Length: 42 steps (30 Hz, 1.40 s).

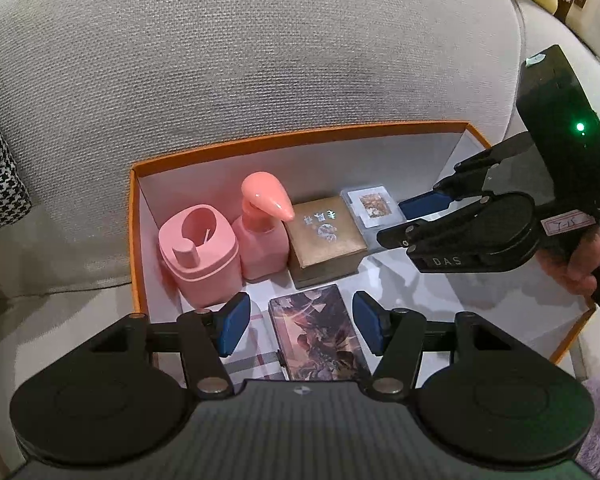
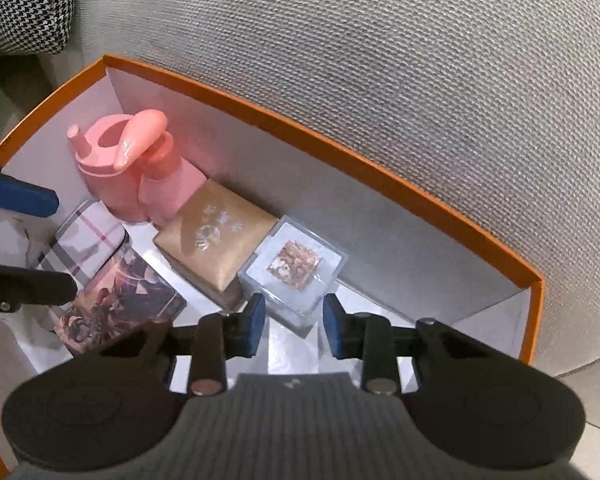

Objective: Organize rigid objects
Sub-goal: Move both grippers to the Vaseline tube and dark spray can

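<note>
Blue pads of the left gripper point(image 1: 296, 328) nearest the lens, spread wide and clear of everything, hovering over the dark illustrated tin point(image 1: 320, 336) and the plaid tin point(image 1: 252, 344) just beside it at the near end of the orange box point(image 1: 134, 216)

Further back, along the far wall of that box: pink holder point(image 1: 198, 260), pink pump bottle point(image 1: 262, 232), brown gift box point(image 1: 324, 240) and clear acrylic block point(image 1: 370, 204), each touching or almost touching its neighbour

Right gripper point(image 2: 294, 326) pointing steeply down, jaws narrow but parted, nothing pinched, only bare white box floor between the pads; near corner of the acrylic block just ahead of them

Likely trouble from here:
- closing on the block's corner instead of its flat sides, so a smooth hard face squirts out sideways
- left pad of the right gripper catching the brown gift box, which sits tight against the block, and dragging both
- nudging the row leftward and tipping the top-heavy pump bottle into the holder
- both grippers crowding one box, fingers clashing over the tins
- whole box resting on soft grey sofa fabric point(image 1: 260, 60), so a hard push down may tilt it
</note>
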Each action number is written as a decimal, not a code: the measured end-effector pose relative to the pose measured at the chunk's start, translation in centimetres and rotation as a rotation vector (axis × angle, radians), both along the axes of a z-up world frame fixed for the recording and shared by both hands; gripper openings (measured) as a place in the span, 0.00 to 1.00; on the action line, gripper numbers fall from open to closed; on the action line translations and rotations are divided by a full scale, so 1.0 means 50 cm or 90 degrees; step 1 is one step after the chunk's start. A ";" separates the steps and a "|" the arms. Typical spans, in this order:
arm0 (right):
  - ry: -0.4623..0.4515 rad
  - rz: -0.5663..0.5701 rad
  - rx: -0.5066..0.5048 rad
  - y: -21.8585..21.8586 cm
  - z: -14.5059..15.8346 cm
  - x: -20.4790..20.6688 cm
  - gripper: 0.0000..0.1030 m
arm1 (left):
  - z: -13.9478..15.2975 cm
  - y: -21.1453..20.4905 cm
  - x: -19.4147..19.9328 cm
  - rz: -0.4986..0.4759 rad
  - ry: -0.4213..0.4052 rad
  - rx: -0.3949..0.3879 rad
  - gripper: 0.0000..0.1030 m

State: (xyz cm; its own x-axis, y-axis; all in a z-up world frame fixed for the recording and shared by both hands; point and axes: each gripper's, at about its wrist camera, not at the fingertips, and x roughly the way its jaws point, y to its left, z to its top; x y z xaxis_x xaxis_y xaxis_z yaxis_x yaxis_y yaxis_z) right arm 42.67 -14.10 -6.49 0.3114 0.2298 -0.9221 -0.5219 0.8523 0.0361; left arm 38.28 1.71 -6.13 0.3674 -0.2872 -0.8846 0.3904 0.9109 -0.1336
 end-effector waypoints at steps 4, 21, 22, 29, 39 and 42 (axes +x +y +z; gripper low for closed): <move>-0.022 -0.016 0.011 -0.008 0.039 -0.024 0.33 | 0.028 0.003 -0.024 -0.002 -0.015 -0.024 0.67; -0.116 -0.220 0.178 -0.140 0.201 -0.408 0.55 | 0.089 0.063 -0.350 0.097 -0.035 -0.209 0.64; -0.102 -0.243 0.191 -0.148 0.187 -0.437 0.55 | 0.067 0.064 -0.370 0.114 -0.019 -0.219 0.64; -0.054 -0.318 0.209 -0.146 0.078 -0.565 0.40 | -0.044 0.049 -0.436 0.177 0.056 -0.250 0.56; -0.072 -0.305 0.196 -0.109 -0.008 -0.604 0.38 | -0.135 0.020 -0.426 0.199 0.081 -0.292 0.55; -0.076 -0.313 0.223 -0.118 -0.019 -0.601 0.38 | -0.157 0.015 -0.413 0.210 0.103 -0.292 0.54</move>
State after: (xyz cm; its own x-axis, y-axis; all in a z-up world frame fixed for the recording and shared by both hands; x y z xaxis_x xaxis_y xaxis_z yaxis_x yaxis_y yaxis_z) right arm 12.61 -19.98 -7.44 0.5548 0.3156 -0.7698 -0.0886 0.9424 0.3225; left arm 17.61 2.47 -13.98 0.3734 -0.5472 -0.7491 0.0387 0.8160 -0.5768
